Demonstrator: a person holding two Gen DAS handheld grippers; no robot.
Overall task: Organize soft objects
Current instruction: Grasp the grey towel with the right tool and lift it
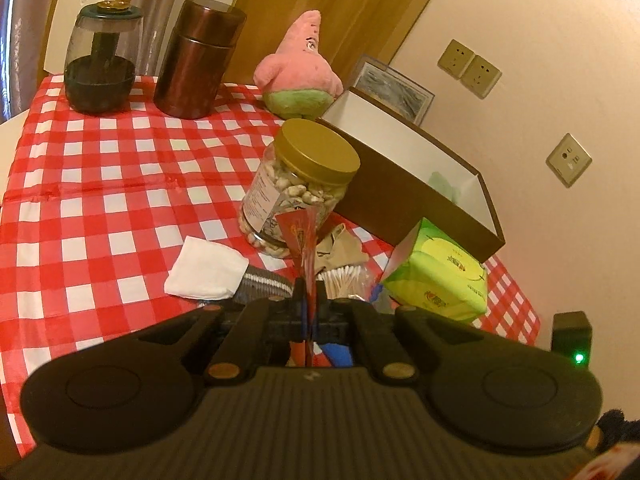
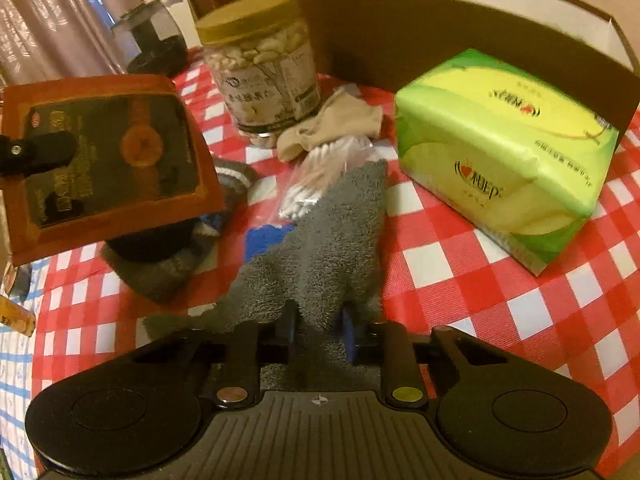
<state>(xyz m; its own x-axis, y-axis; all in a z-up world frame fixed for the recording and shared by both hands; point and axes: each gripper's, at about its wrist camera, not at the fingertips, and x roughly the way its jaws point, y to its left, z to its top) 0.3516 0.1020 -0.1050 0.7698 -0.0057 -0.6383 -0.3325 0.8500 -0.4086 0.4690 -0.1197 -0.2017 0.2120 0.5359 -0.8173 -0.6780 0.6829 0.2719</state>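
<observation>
Left gripper [image 1: 306, 300] clenched on one flat red packet [image 1: 301, 236]; right gripper [image 2: 320, 320] clamped on one grey towel [image 2: 320, 248]. Ahead of right: one nut jar [image 2: 260, 68], one green tissue pack [image 2: 500, 152], one brown box [image 2: 400, 40].

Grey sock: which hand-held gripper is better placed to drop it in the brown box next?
Right. The right hand-held gripper is already shut on the grey sock, with the brown box just ahead. The left hand-held gripper is busy, clamped on a red packet.
</observation>
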